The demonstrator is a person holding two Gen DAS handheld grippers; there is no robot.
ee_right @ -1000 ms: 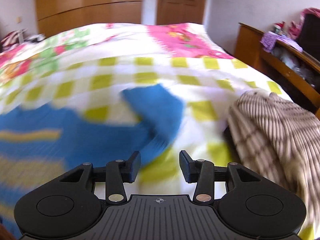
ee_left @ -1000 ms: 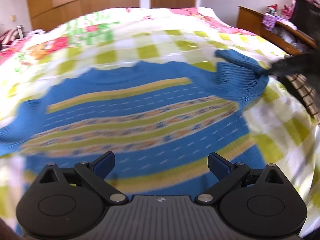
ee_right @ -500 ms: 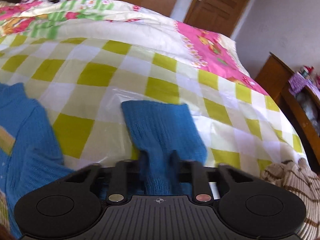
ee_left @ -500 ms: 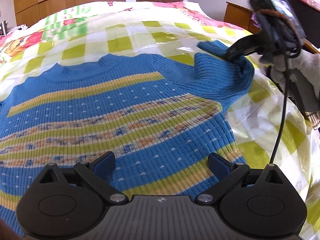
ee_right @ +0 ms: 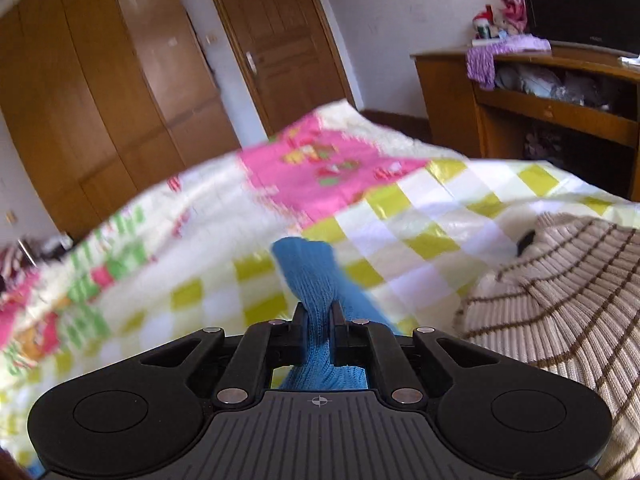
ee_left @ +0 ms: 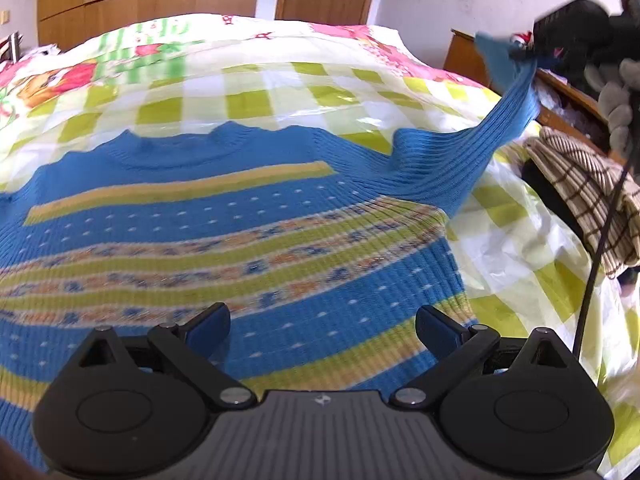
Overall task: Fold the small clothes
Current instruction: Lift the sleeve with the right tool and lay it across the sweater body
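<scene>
The blue patterned sweater [ee_left: 224,240] lay flat on the bed [ee_left: 280,92], filling the centre and left of the left wrist view. The right gripper [ee_right: 319,320] had its jaws clenched on the sleeve [ee_left: 496,132], lifted toward the upper right. The left gripper [ee_left: 322,326] hovered over the hem, jaws spread, grasping nothing.

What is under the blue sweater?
The blue sweater lies on a checked yellow-green bed cover, which shows all around it. Whatever lies directly beneath its body is covered; the lifted sleeve hangs clear.
</scene>
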